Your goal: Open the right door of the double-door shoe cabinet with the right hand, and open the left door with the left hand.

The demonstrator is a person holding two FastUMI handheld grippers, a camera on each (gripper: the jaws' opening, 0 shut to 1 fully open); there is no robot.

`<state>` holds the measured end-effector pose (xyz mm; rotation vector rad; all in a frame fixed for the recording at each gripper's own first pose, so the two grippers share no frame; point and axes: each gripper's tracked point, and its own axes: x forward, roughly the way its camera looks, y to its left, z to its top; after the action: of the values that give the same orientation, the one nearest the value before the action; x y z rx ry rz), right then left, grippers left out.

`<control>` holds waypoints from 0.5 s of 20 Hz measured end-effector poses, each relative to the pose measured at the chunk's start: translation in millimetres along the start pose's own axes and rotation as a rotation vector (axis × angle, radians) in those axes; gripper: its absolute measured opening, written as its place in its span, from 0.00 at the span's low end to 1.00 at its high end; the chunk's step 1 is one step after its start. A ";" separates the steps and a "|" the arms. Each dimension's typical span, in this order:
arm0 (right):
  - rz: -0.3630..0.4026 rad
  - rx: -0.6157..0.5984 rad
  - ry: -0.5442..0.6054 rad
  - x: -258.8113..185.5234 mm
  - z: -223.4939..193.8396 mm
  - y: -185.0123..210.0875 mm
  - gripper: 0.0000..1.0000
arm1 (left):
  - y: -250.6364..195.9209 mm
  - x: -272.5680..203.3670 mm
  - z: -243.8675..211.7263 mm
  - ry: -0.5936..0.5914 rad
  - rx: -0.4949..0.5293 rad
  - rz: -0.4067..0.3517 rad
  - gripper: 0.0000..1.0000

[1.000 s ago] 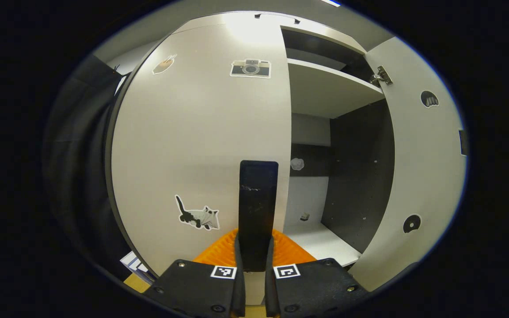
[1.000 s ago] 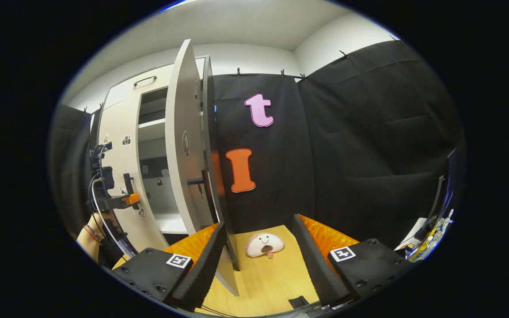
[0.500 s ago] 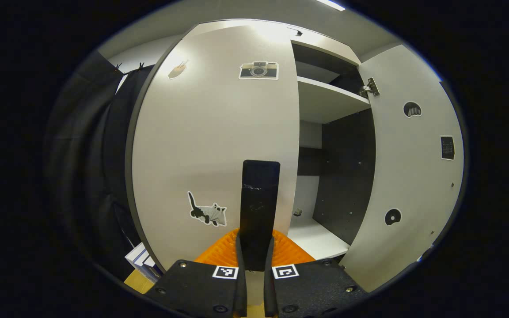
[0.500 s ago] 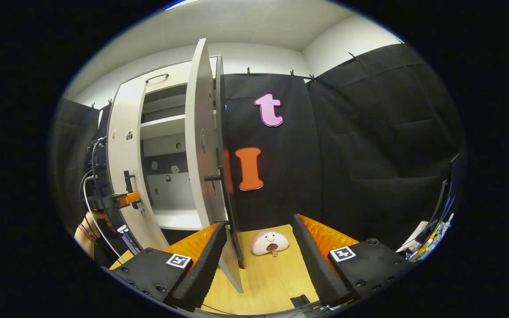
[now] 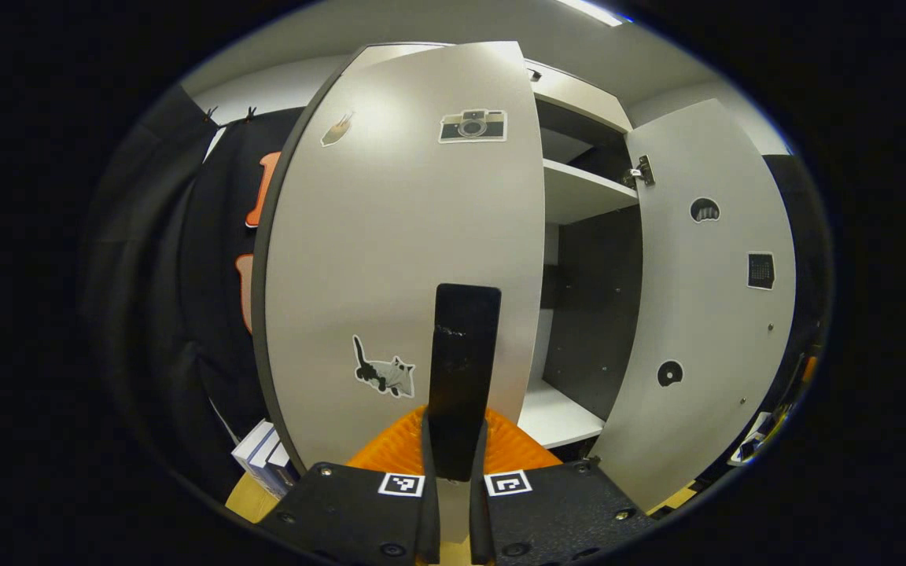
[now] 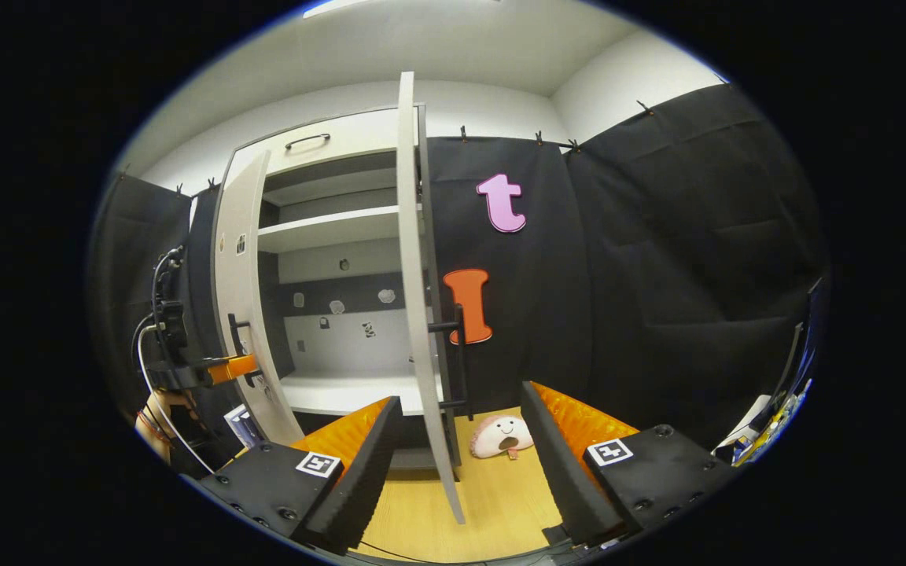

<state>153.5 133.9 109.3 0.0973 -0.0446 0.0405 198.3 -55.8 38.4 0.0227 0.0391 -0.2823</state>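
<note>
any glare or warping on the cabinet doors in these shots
Left gripper view: a soft bright patch sits high on the left door near the camera sticker, and the door's edges bow outward. Right gripper view: the right door shows edge-on and curved; lighting is even, everything sharp.

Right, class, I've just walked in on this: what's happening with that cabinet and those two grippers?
A person is opening a double-door shoe cabinet with two handheld grippers. The left gripper is shut on the left door's handle, that door partly swung out. The right door stands wide open, and the right gripper is open, apart from its handle.
</note>
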 end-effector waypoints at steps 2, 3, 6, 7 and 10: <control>0.012 0.005 0.002 0.7 -1.2 6.6 0.89 | 2.4 -5.1 0.6 0.001 0.003 -0.015 0.14; 0.020 0.009 0.006 1.5 -2.1 11.8 0.89 | 4.5 -9.0 0.6 0.002 -0.003 -0.025 0.14; 0.027 0.012 0.008 0.4 -2.9 19.5 0.98 | 10.8 -22.0 2.3 0.000 -0.020 -0.049 0.14; 0.026 0.012 0.009 4.0 -2.4 22.2 0.98 | 12.6 -25.5 1.8 -0.001 -0.017 -0.051 0.14; 0.033 0.018 0.022 2.8 -5.6 29.4 0.98 | 19.6 -35.2 0.4 -0.004 -0.015 -0.067 0.14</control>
<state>155.3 163.8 106.7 0.1139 -0.0242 0.0749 170.0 -27.2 40.7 0.0061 0.0379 -0.3495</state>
